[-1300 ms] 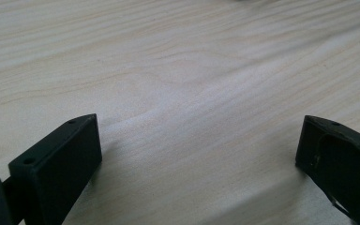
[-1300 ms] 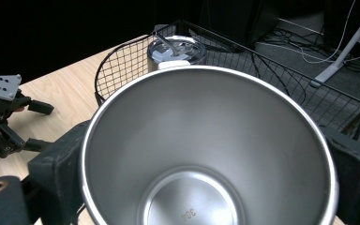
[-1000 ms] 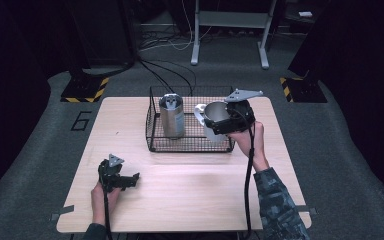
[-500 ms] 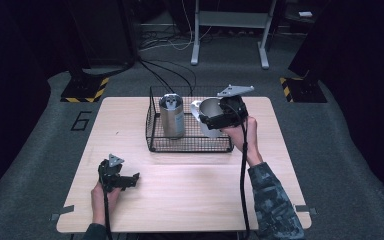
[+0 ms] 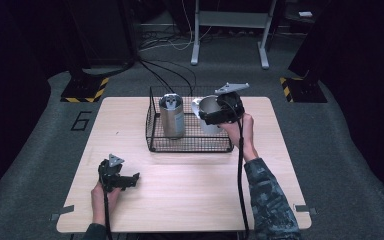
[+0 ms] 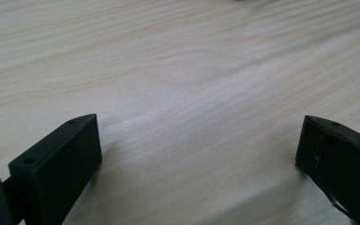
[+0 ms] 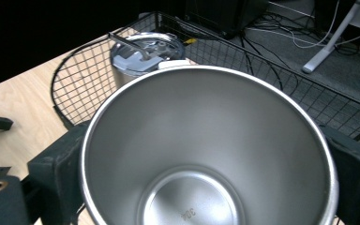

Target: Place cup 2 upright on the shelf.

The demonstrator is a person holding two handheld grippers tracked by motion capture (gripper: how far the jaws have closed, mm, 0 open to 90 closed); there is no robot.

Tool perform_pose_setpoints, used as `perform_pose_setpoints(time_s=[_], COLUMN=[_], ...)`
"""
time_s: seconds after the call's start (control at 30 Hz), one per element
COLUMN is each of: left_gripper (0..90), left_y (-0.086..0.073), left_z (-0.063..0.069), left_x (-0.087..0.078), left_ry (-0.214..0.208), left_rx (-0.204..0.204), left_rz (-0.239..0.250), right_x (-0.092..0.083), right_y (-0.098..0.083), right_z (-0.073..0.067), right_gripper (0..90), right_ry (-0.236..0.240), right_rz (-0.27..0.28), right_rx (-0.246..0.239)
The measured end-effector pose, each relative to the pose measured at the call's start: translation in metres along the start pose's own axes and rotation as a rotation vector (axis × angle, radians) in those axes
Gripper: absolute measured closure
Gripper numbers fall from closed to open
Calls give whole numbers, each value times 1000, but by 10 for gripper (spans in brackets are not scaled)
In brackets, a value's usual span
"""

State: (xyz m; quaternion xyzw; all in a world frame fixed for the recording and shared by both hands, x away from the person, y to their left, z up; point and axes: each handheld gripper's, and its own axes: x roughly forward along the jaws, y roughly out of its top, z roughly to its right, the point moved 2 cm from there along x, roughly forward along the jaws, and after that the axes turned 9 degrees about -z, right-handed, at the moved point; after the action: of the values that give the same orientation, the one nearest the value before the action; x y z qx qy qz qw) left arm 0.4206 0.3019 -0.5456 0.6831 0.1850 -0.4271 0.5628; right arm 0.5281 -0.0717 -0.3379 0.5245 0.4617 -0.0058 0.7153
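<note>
We have the open steel cup [image 7: 206, 150] squarely between our right gripper's [image 5: 223, 111] jaws, which pinch its wall from both sides, mouth turned up toward the gripper camera so we look straight down its long axis to the stamped base. In the high view the cup [image 5: 208, 109] hangs over the right end of the wire basket [image 5: 190, 145], tilted, with the right hand [image 5: 241, 131] just behind it. Ahead of the gripper and a little to its left stands the lidded tumbler [image 7: 145, 51], upright inside the basket, close beside our cup but apart from it, as far as we can judge. That gap looks like the thing to watch: if the cup is going down into the basket, it wants to go beside the tumbler, not onto it. Out at the near left of the table [image 5: 190, 200], our left gripper [image 5: 125, 181] rests low on the bare wood, jaws spread wide with nothing between them, well apart from the basket. The right hand is plainly the nearer one.
</note>
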Motion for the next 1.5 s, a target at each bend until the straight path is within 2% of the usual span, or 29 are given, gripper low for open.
perform_pose_setpoints(time_s=[0.13,0.2,0.23,0.33,0.4,0.67,0.7,0.77,0.9,1.17,1.5], left_gripper=[4,5,5,5,5,5,5,5,5,5,5], left_y=[0,0,0,0,0,0,0,0,0,0,0], left_z=[0,0,0,0,-1,-1,-1,-1,-1,-1,-1], left_x=[0,-1,-1,-1,-2,-2,-1,-1,0,0,-1], left_ry=[2,-1,-1,-1,0,0,1,-3,1,-1,1], left_rx=[-1,7,8,9,26,25,11,11,11,10,12], left_rz=[2,-13,-13,-13,-26,-26,-14,-16,-6,-8,-8], right_x=[7,11,13,17,21,35,37,40,45,54,74], right_y=[0,0,0,0,1,3,3,2,1,1,-4], right_z=[4,7,7,9,10,18,20,21,23,27,35], right_gripper=[58,58,58,58,57,58,58,58,57,58,57], right_ry=[-9,-8,-9,-10,-13,-25,-29,-25,-23,-47,-61], right_rz=[-1,-3,-4,-9,-9,-17,-21,-29,-30,-42,-71], right_rx=[14,-1,13,15,28,64,59,79,84,80,125])
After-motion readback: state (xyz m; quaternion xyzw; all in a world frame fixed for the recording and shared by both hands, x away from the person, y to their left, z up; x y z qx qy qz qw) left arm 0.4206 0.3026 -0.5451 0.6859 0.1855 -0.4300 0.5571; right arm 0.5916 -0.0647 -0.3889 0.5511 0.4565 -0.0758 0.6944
